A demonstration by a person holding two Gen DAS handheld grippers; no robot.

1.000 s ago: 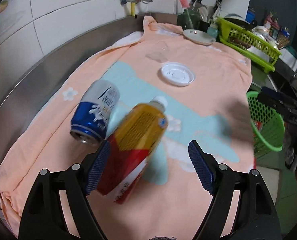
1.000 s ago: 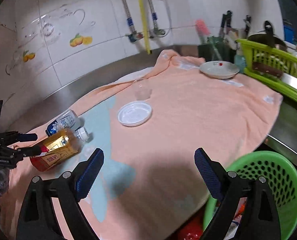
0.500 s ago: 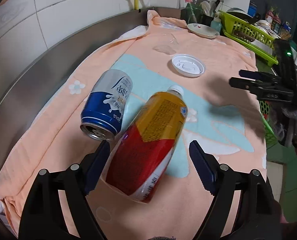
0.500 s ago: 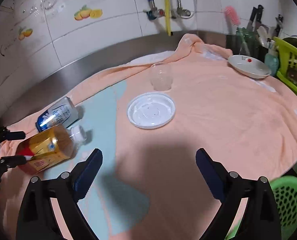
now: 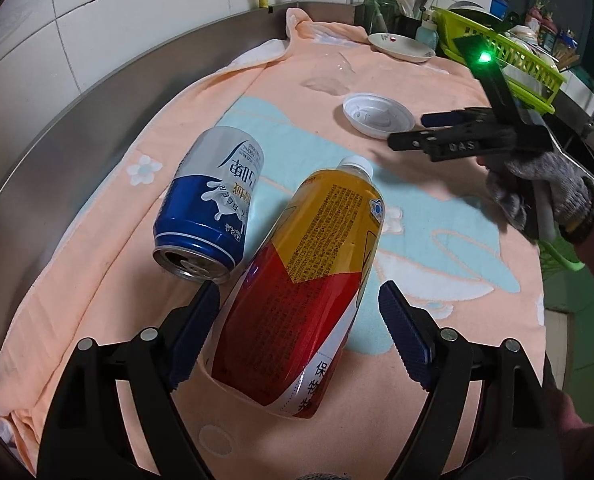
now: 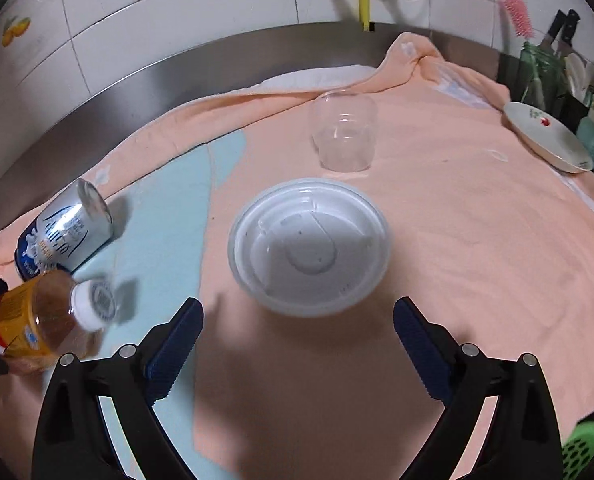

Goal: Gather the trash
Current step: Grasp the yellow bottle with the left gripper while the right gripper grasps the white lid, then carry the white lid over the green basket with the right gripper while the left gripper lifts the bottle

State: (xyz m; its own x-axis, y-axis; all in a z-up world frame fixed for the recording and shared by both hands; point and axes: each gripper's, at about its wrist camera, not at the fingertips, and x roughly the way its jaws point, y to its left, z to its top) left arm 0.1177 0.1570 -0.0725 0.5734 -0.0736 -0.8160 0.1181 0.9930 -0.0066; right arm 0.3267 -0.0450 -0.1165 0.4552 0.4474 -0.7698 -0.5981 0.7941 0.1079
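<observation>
I count one drink can at my ten o'clock, one bottle at twelve, one white plastic lid and one clear cup beyond it at twelve, one plate at two, and one green basket at four, all by one towel.

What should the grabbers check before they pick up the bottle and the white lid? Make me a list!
1. Left gripper open wide enough for the bottle: ok.
2. Bottle between its fingers, not yet squeezed: ok.
3. Blue can clear of the left finger: cannot tell, it lies very close.
4. Right gripper open and lined up with the white lid: ok, the lid is just ahead.
5. Clear cup out of the way: ok, it stands behind the lid.
6. Green basket ready for trash: cannot tell, only its edge shows.
</observation>
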